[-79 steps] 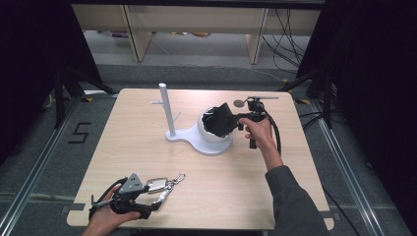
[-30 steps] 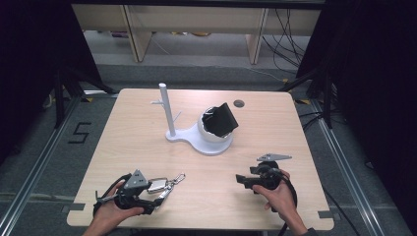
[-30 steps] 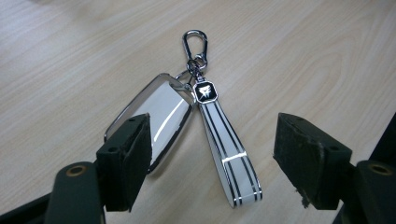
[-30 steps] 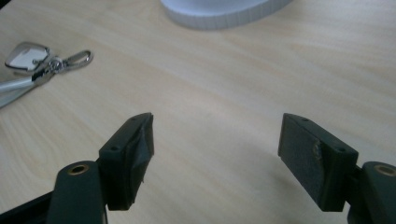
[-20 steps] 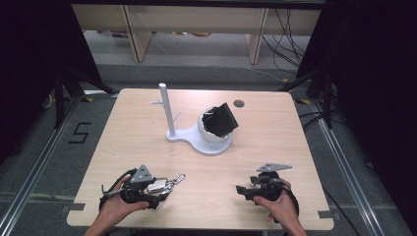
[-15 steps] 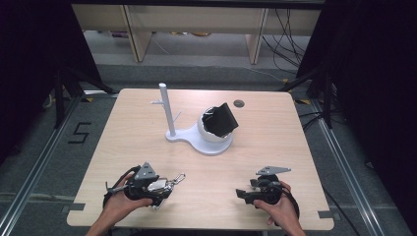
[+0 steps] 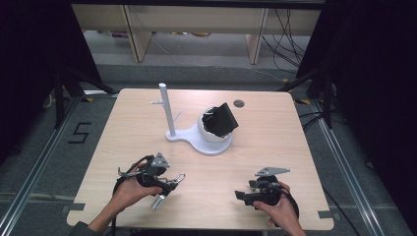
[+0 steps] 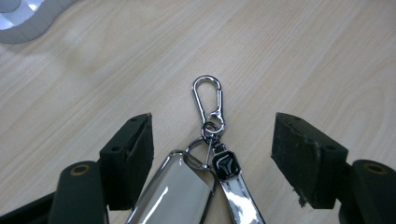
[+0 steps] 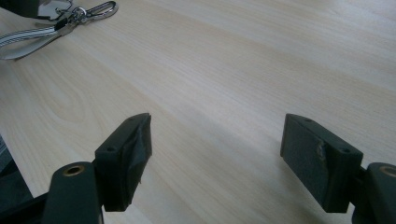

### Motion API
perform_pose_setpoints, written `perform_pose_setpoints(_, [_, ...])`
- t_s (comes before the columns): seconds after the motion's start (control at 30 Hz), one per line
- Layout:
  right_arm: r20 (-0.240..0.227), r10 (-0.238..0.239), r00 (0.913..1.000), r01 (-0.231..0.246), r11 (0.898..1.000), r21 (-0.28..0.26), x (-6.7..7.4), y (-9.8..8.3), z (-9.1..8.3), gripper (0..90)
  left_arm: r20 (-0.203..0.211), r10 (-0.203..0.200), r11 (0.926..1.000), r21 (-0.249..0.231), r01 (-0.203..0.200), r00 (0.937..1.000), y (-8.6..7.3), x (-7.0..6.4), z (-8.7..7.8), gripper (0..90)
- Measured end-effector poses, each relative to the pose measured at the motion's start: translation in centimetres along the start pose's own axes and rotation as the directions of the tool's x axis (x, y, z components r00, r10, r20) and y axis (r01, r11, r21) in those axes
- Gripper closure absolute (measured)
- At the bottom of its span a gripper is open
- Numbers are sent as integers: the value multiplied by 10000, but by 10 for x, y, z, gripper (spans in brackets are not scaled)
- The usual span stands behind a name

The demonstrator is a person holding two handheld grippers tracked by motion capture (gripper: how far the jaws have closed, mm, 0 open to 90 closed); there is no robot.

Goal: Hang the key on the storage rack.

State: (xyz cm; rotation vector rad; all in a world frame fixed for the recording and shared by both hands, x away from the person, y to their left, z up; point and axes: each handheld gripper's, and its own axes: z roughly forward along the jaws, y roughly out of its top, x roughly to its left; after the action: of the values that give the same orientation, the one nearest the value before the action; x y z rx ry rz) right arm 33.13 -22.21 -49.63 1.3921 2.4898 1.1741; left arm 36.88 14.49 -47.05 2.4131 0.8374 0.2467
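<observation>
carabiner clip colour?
Shiny silver carabiner; the left gripper view shows it best.

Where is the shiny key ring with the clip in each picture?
High view: the key ring lies low on the left of the table, at the left gripper.
Left gripper view: key ring in the middle, between open jaws.
Right gripper view: key ring in the top left corner.
Shared landmark: its silver clip.

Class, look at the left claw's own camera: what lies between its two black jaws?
A key ring lies on the table between them in the left gripper view: a silver clip, a fob and a strap. The jaws stand apart from it.
</observation>
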Motion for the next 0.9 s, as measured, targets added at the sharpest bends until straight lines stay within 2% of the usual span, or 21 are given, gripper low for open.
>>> perform_pose_setpoints(0.03, [151, 254, 9996, -257, 9995, 191, 4, 0, -1, 260, 98, 16, 9998, 196, -18, 10000, 3, 0, 1, 306])
perform_pose_setpoints(0.07, [135, -115, 9998, 114, 9999, 105, 2, 0, -1, 260, 96, 146, 9994, 319, -149, 9998, 5, 1, 3, 313])
perform_pose_setpoints(0.1, [99, 67, 9999, -69, 9999, 152, 4, 0, -1, 260, 133, 181, 9987, 482, -187, 9997, 7, 2, 5, 322])
perform_pose_setpoints(0.13, [57, -118, 9999, 117, 9998, 154, 3, 0, 0, 260, 129, 299, 9976, 627, -307, 9995, 10, 3, 7, 326])
perform_pose_setpoints(0.17, [-131, -85, 9999, 86, 10000, 51, 3, 0, 1, 260, -31, 273, 9975, 653, -270, 9996, 12, 3, 9, 339])
perform_pose_setpoints(0.2, [123, -201, 9997, 200, 9998, 96, 3, 0, 1, 260, -50, 364, 9964, 770, -359, 9993, 14, 4, 10, 359])
perform_pose_setpoints(0.23, [110, -1, 9999, -1, 9999, 160, 4, 0, 1, 260, 36, 264, 9962, 824, -266, 9996, 16, 4, 12, 378])
perform_pose_setpoints(0.27, [66, 95, 9999, -95, 10000, -8, 5, 0, 2, 260, 119, 256, 9952, 942, -266, 9996, 17, 4, 14, 391])
perform_pose_setpoints(0.3, [40, 0, 10000, 1, 9999, -108, 5, 0, 3, 260, 174, 293, 9930, 1143, -311, 9994, 18, 3, 17, 397])
perform_pose_setpoints(0.33, [55, -184, 9998, 183, 9996, 221, 4, 1, 1, 260, 171, 132, 9904, 1376, -154, 9998, 19, 1, 19, 407])
perform_pose_setpoints(0.53, [11, -163, 9999, 163, 9996, 220, 5, 1, 2, 262, 348, 562, 9748, 2141, -623, 9978, 27, 2, 29, 475])
perform_pose_setpoints(0.57, [1, -172, 9999, 172, 9996, 220, 5, 1, 2, 262, 352, 394, 9728, 2271, -464, 9986, 27, 0, 30, 490])
perform_pose_setpoints(0.63, [-22, -37, 10000, 38, 9996, 276, 6, 1, 2, 262, 352, 630, 9615, 2657, -701, 9974, 30, 0, 33, 513])
perform_pose_setpoints(0.7, [-37, -201, 9998, 202, 9995, 232, 5, 1, 2, 264, 364, 627, 9551, 2878, -706, 9974, 32, -1, 35, 537])
perform_pose_setpoints(0.77, [-36, -158, 9999, 159, 9996, 226, 6, 1, 2, 265, 343, 659, 9481, 3095, -733, 9972, 36, -1, 36, 562])
perform_pose_setpoints(0.8, [-50, -281, 9996, 282, 9994, 207, 6, 1, 3, 265, 349, 619, 9479, 3110, -698, 9975, 37, -1, 37, 572])
perform_pose_setpoints(0.9, [-63, -291, 9996, 292, 9993, 233, 6, 1, 3, 265, 485, 606, 9367, 3423, -736, 9970, 41, -2, 40, 609])
